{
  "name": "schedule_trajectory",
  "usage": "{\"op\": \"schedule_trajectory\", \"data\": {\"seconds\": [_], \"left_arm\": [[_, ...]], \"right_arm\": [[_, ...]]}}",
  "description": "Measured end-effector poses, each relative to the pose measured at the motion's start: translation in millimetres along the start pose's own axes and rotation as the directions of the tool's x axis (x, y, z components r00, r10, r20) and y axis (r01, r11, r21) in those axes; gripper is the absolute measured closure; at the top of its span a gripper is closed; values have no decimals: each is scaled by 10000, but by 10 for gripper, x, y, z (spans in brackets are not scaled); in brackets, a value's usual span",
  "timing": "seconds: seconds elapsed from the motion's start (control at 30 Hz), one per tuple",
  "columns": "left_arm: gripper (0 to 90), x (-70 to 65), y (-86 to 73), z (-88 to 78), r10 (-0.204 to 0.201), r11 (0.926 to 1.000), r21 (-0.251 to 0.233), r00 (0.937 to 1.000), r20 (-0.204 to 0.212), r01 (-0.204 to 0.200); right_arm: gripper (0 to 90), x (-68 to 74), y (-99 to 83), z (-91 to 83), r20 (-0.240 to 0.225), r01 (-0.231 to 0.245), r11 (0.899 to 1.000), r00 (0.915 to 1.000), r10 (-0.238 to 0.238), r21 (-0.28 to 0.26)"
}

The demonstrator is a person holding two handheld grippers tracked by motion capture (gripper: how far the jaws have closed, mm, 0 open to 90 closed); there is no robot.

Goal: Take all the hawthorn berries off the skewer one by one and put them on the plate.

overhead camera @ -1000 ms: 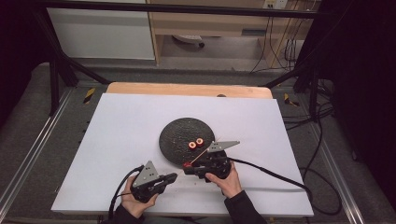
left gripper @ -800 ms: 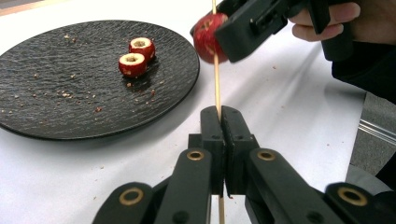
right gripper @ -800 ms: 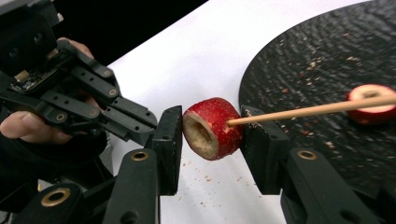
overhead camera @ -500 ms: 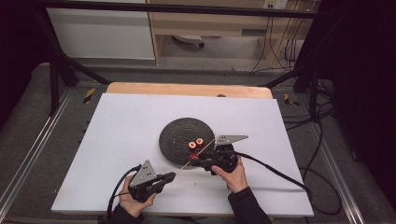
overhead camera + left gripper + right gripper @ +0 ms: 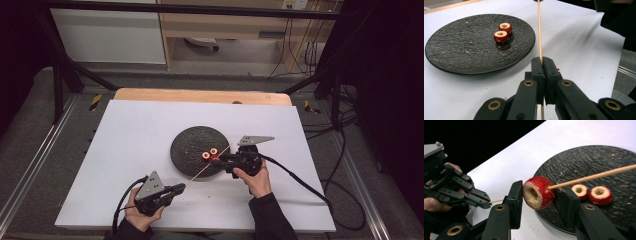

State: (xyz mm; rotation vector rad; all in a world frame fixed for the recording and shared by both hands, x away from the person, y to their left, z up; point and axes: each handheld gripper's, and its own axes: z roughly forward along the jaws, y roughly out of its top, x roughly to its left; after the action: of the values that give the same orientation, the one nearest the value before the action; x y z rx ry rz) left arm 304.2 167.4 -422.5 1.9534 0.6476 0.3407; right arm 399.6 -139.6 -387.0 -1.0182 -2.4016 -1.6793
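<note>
A: So, how did the fruit piece (image 5: 539,192) look in the right gripper view?

B: It was a short, round slice with glossy red skin and a pale, hollowed core facing the camera. The wooden skewer (image 5: 594,177) ran into its far side and came out again toward the left gripper (image 5: 485,203). The right gripper (image 5: 540,197) had its two black jaws clamped on that piece, one on each side, holding it above the near edge of the black plate (image 5: 599,157).

A: And the other gripper?

B: In its own view the left gripper (image 5: 541,61) had its jaws pressed together on the skewer (image 5: 539,30), which ran straight up and away from them over the white table (image 5: 586,50).

A: How many of each thing?

B: Three red fruit pieces in all: one on the skewer and two cored fruit slices (image 5: 502,32) lying side by side, touching, on the plate (image 5: 454,50). One plate, one skewer, two grippers. Small crumbs were scattered on the plate and the table.

A: What differed from a second before?

B: In the high view the right gripper (image 5: 220,161) had shifted rightward and a little away from the person, with the skewer (image 5: 212,162) now slanting across the plate's (image 5: 190,140) right edge. The left gripper (image 5: 181,188) had kept its place near the table's (image 5: 125,130) front edge.
</note>
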Motion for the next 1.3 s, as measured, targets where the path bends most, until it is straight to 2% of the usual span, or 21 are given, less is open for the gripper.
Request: {"op": "schedule_trajectory", "data": {"seconds": [0.2,0.53,0.73,1.07,1.3], "left_arm": [[883,17,-5,-16,1,10000,-32,10000,-10,-1],[883,35,-9,-31,21,10000,-68,10000,-82,-22],[883,52,-14,-49,30,10000,-47,9999,-128,-30],[883,75,-23,-64,-36,10000,-51,9998,-197,35],[883,110,-18,-97,-156,9998,-145,9993,-348,151]], "right_arm": [[614,-78,87,-102,280,-105,9999,9995,109,-127],[615,-182,179,-164,393,-385,9990,9984,394,-235],[616,-243,249,-249,711,-412,9981,9965,444,-459],[617,-375,368,-420,1636,-445,9958,9849,572,-803],[616,-463,417,-444,2068,-472,9934,9760,681,-1044]]}}
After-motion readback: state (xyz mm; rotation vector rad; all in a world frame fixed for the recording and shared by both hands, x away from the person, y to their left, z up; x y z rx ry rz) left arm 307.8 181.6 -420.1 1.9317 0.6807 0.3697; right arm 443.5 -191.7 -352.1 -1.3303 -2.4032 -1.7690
